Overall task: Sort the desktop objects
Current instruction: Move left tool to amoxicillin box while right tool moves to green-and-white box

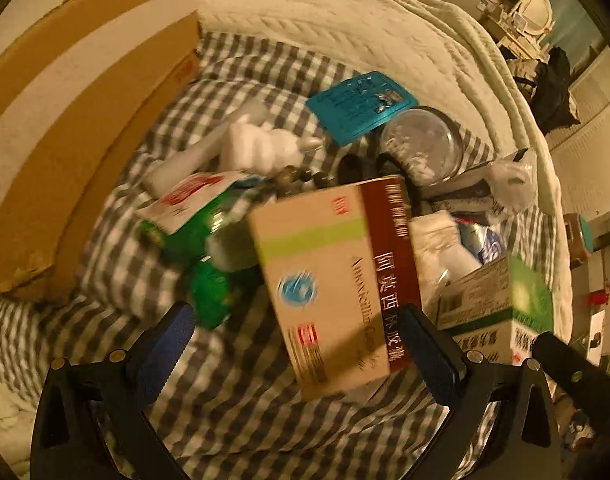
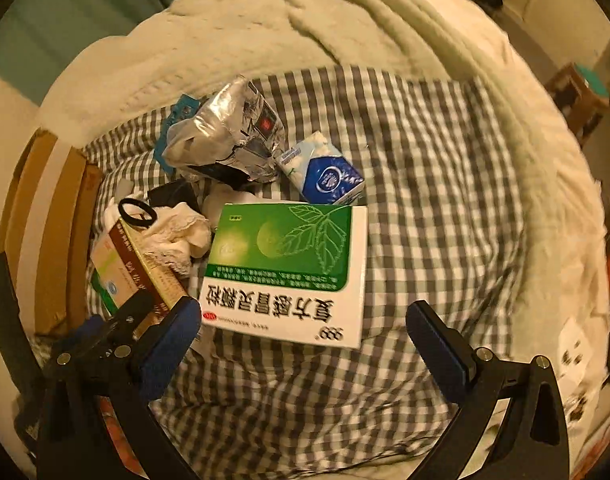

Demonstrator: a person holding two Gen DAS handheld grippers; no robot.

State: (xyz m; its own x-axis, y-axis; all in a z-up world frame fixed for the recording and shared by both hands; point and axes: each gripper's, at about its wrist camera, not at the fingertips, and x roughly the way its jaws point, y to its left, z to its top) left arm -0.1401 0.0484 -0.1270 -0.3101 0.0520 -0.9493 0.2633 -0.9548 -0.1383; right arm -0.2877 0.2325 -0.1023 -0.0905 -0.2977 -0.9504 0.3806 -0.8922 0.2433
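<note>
Left gripper [image 1: 297, 344] spread wide, pointing steeply down, clamping nothing; tan-and-maroon amoxicillin box [image 1: 329, 280] tilted between the blue pads. Green bottle [image 1: 209, 256] just left of it, glass dish [image 1: 423, 144] and teal card [image 1: 361, 106] farther up the checked sheet [image 1: 241, 420]

Right gripper [image 2: 303, 332] likewise wide and unladen above a green-and-white medicine box [image 2: 285, 276]; blue tissue pack [image 2: 325, 172] and foil pouch [image 2: 233, 128] beyond, cardboard carton [image 2: 45, 216] at left

A tan cardboard medicine box with a maroon side band and lime stripe [image 1: 329, 280] lies tilted on the pile of clutter — just beside a green-and-white rectangular cardboard medicine box [image 2: 289, 272], lying flat, printed face up, on the grey-and-white checked cloth [image 2: 425, 200].
</note>
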